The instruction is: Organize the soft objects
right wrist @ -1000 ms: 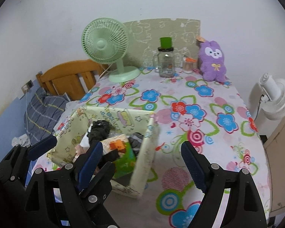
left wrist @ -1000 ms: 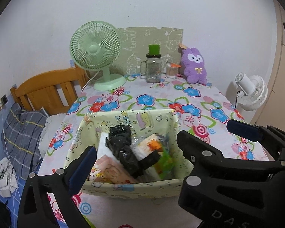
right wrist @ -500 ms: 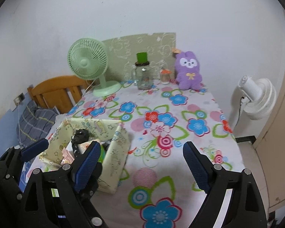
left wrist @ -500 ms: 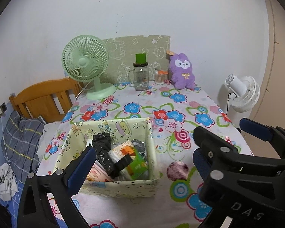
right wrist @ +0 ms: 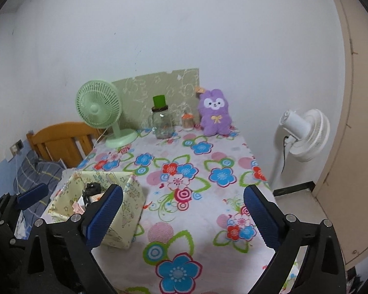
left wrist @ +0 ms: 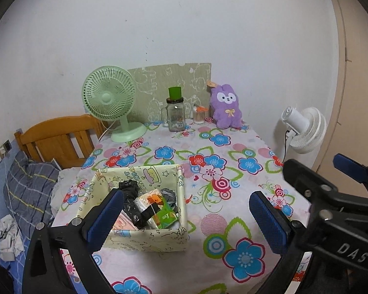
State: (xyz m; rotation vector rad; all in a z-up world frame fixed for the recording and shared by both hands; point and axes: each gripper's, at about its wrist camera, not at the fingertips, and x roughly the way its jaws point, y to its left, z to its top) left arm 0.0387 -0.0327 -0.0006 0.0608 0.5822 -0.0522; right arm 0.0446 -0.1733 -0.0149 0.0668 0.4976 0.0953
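Two claws released, nothing held: left gripper, right gripper, both raised above near table edge. Purple plush rabbit toy sits upright at far end of floral-cloth table, against wall, face toward cameras, long axis vertical. Likely light, squashy, non-slip; pinch across torso. Pale yellow fabric storage box near left, packets and black bag inside.

White wall; wooden headboard left; white pedestal fan right.
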